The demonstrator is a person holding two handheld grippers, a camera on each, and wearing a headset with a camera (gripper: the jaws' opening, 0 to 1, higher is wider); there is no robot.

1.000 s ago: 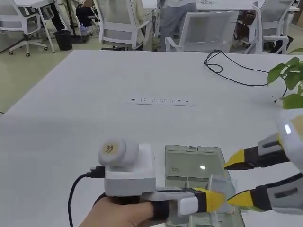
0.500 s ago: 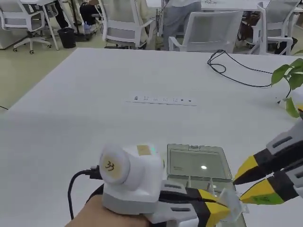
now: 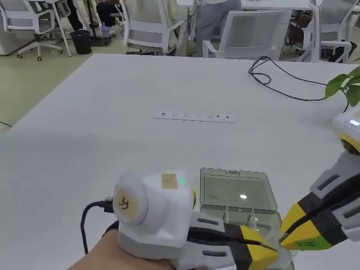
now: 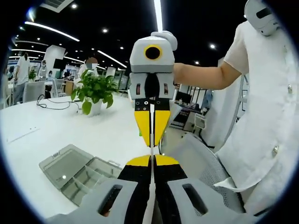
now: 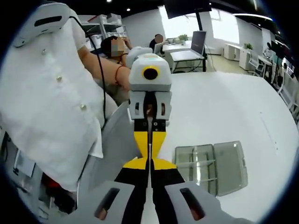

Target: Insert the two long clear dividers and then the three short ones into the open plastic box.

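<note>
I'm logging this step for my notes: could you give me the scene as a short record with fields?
left gripper: shut on one end of the divider, facing the right gripper
right gripper: shut on the other end of it
divider: thin, clear, held in the air near the box
box: open, lid lying flat, some partitions already standing inside
table: white, with a power strip further back

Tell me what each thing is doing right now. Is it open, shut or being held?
left gripper, shut on the clear divider.
right gripper, shut on the same divider.
clear divider, held between both grippers.
plastic box, open, lid lying flat, some dividers already inside.
</note>
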